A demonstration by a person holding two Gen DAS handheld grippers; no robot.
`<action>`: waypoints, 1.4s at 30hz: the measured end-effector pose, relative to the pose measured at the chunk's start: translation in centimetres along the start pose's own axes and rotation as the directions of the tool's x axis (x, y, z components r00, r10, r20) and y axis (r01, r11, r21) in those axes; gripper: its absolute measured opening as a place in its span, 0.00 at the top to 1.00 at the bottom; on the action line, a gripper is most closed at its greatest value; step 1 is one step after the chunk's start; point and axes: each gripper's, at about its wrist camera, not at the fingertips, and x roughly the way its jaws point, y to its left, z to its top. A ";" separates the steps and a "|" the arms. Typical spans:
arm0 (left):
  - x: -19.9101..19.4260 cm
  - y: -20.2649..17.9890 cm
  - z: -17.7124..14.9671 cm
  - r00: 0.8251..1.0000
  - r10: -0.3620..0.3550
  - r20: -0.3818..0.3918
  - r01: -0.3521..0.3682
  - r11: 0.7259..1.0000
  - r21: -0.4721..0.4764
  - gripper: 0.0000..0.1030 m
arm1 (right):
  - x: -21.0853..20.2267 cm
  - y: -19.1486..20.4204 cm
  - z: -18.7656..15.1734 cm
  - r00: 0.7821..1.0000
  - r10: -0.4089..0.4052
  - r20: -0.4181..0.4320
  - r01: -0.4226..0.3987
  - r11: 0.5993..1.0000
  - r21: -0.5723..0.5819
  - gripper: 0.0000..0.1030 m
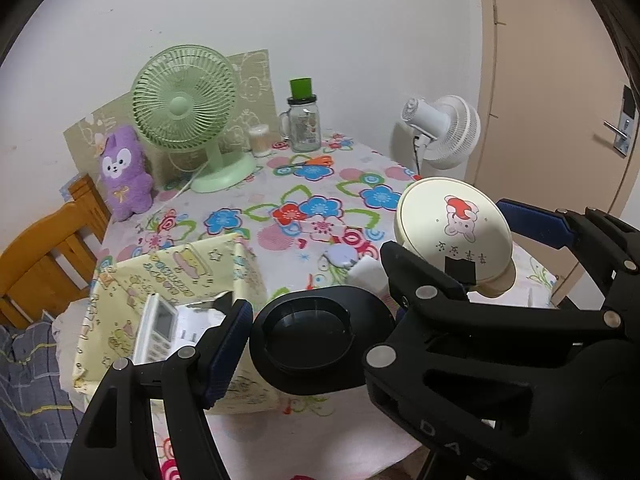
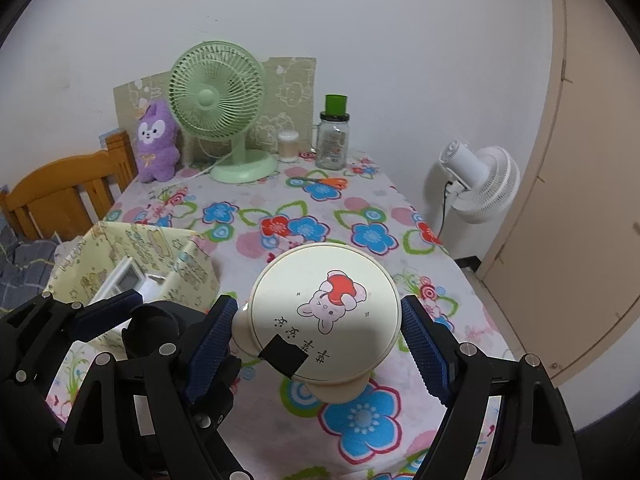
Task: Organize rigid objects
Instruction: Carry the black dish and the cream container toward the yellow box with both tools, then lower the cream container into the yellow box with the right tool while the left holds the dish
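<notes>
Left gripper (image 1: 316,336) | jaws closed on a black round plastic lid (image 1: 308,338), held beside the yellow patterned fabric box (image 1: 176,276) | right gripper (image 2: 316,344) | jaws clamped on a cream round lamp (image 2: 326,312) with rabbit print, held above the flowered counter (image 2: 320,216) | both objects are gripped.

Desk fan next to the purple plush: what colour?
Pale green desk fan, grille, stand and base alike. Shows best in the right wrist view.
</notes>
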 end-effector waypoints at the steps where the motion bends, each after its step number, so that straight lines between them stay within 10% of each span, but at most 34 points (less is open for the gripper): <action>1: -0.1 0.4 0.1 1.000 0.008 0.000 -0.008 1.000 -0.002 0.26 | 0.1 0.3 0.2 1.000 0.009 0.001 -0.009 1.000 0.001 0.19; 42: 4.3 13.1 -1.2 0.992 0.094 -0.090 -0.104 0.989 -0.109 0.26 | 8.0 12.3 3.1 0.982 0.144 -0.119 -0.150 0.988 -0.043 0.19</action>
